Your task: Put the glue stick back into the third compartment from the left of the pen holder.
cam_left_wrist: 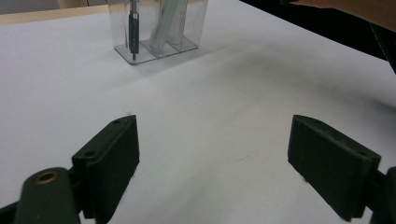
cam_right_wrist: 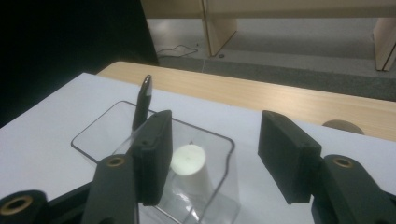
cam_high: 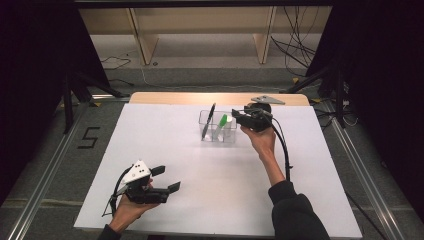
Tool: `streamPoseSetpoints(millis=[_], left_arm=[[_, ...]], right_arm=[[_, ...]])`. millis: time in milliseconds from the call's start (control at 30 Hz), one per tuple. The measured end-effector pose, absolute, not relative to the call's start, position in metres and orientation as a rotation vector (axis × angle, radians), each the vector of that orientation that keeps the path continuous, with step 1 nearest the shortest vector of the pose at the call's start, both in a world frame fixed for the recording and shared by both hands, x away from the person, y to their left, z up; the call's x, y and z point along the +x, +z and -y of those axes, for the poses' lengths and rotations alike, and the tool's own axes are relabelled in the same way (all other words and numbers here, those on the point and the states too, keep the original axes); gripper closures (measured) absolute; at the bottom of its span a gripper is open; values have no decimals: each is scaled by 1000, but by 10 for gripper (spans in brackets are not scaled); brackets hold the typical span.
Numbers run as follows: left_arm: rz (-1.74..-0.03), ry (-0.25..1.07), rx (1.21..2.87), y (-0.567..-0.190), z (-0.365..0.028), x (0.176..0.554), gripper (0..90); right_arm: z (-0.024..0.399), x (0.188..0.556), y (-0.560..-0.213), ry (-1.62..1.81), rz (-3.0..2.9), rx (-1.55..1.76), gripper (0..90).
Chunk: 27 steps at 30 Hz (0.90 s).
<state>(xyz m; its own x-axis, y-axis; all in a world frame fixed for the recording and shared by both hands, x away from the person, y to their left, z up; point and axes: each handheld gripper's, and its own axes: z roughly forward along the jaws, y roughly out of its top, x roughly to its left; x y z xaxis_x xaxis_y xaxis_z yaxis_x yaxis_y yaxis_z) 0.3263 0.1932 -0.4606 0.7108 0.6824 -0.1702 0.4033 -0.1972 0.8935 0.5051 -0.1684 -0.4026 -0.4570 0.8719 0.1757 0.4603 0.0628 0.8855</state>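
Clear plastic forms the small divided holder (cam_high: 218, 126) we see standing toward the far middle of the white table (cam_high: 200, 170), and it is the thing both hands seem gathered around. In its left compartment a black pen (cam_high: 208, 120) leans upright, its tip poking above the rim; beside it, in the next compartment, stands a white tube with a green end (cam_high: 220, 126), which from the right gripper view shows as a pale round top (cam_right_wrist: 187, 159) just under the rim. We find the right gripper (cam_high: 239, 117) held just beside the holder's right side, above its rim, its jaws spread apart with nothing between them; in its own view the holder (cam_right_wrist: 154, 172) sits below and to the left jaw's side. The right hand (cam_high: 260, 139) grips it from behind, a dark sleeve (cam_high: 295, 212) and a black cable (cam_high: 285, 150) trailing back toward us. The left gripper (cam_high: 167, 179) lies well apart from the holder, near the table's near left corner, held low by the left hand (cam_high: 127, 210); its jaws too stand wide open and empty, pointing across bare white table toward the holder (cam_left_wrist: 156, 28). Beyond the table's wooden far edge (cam_high: 200, 97) we see grey floor and pale wooden furniture legs (cam_high: 142, 40).
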Motion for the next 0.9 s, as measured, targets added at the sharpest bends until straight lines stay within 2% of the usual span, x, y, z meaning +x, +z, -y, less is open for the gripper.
streamPoseSetpoints(millis=[300,900], left_arm=[[-860,305,1820,-461,-194,327,161],[-875,298,1804,-462,-196,328,161]], right_arm=[[188,490,-397,1393,-1947,1343,400],[179,441,-386,1476,-2098,1161,309]])
